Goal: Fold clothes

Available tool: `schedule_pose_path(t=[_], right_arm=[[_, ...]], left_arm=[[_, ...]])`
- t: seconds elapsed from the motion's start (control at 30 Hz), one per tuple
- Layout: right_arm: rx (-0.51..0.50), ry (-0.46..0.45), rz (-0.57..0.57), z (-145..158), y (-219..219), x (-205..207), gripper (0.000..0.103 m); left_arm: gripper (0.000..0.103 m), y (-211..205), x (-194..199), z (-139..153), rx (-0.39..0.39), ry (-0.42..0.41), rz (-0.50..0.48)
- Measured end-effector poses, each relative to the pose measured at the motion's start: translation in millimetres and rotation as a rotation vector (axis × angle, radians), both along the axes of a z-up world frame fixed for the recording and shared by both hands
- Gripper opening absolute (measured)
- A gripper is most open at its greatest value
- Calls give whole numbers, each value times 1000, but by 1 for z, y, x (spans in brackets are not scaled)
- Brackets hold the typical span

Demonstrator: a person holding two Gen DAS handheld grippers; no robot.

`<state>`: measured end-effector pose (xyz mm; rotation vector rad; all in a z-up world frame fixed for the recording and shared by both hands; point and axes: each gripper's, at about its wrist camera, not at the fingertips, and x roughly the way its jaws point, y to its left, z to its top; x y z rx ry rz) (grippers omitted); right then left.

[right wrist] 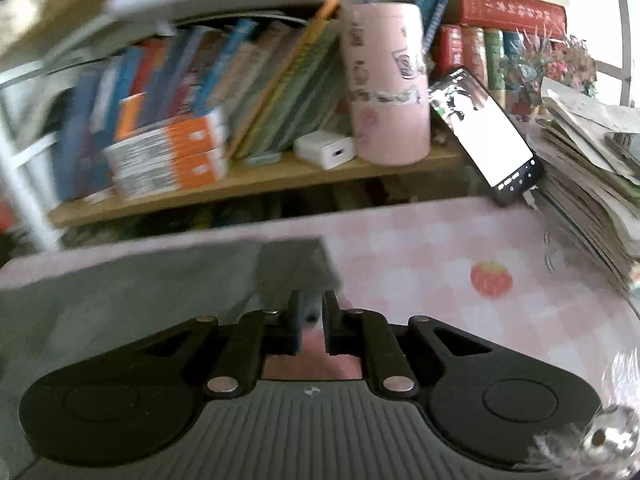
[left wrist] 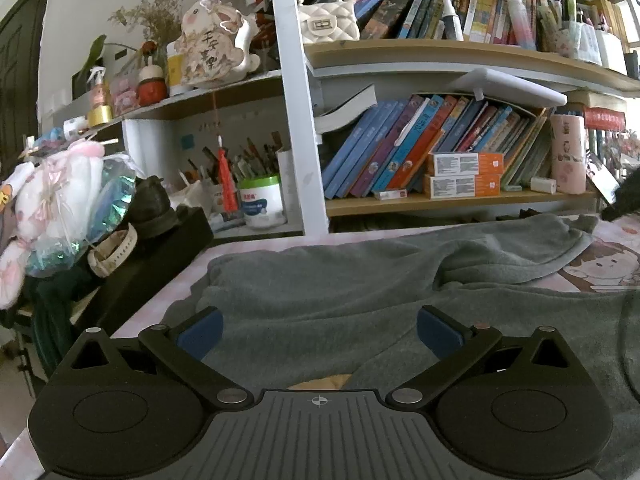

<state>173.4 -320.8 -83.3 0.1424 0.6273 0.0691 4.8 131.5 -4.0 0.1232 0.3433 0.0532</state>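
A grey fleece garment [left wrist: 340, 292] lies spread over the pink patterned tabletop [left wrist: 608, 264], with one part bunched toward the far right. My left gripper [left wrist: 320, 330] hovers just above its near left part, jaws wide open and holding nothing. In the right wrist view the same grey garment [right wrist: 132, 280] covers the left half of the table. My right gripper [right wrist: 312, 304] is shut on a grey corner of the garment [right wrist: 296, 264], which stands up past the fingertips. That view is blurred by motion.
Bookshelves [left wrist: 440, 204] full of books run along the table's far edge. A black box [left wrist: 160, 260] with a watch and plush toys sits at the left. A lit phone [right wrist: 488, 132], a pink cylinder [right wrist: 388, 84] and a paper stack [right wrist: 592, 168] stand at the right.
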Motion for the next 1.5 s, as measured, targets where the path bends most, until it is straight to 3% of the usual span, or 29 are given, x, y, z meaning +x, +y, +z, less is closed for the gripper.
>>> schedule_pose_path(t=[0.13, 0.3, 0.4, 0.47, 0.7, 0.9, 1.13, 1.23, 1.43, 1.5], right_arm=[[-63, -18, 117, 10, 8, -69, 14], [-212, -60, 271, 9, 26, -153, 15], [-280, -107, 308, 4, 36, -185, 26], [-322, -125, 311, -2, 37, -195, 30], [-370, -17, 335, -26, 22, -200, 29], [-406, 18, 351, -24, -3, -218, 28], [-485, -13, 168, -33, -43, -241, 31], [-457, -37, 153, -35, -45, -248, 31], [-398, -60, 170, -33, -49, -254, 46], [-388, -62, 178, -32, -49, -257, 46]], left_arm=[[103, 1, 0, 0, -5, 3, -1], [103, 4, 2, 0, -24, 16, 18], [103, 9, 1, 0, -43, 10, 36], [103, 8, -7, 1, -36, 4, 46], [103, 6, -35, 3, -8, -15, 80], [103, 9, -62, 10, 47, -5, 121], [103, 27, -80, 12, 1, 16, 187], [103, 32, -74, 10, -48, 38, 185], [79, 33, -59, 2, -34, 112, 199], [70, 39, -51, -2, -44, 150, 215]])
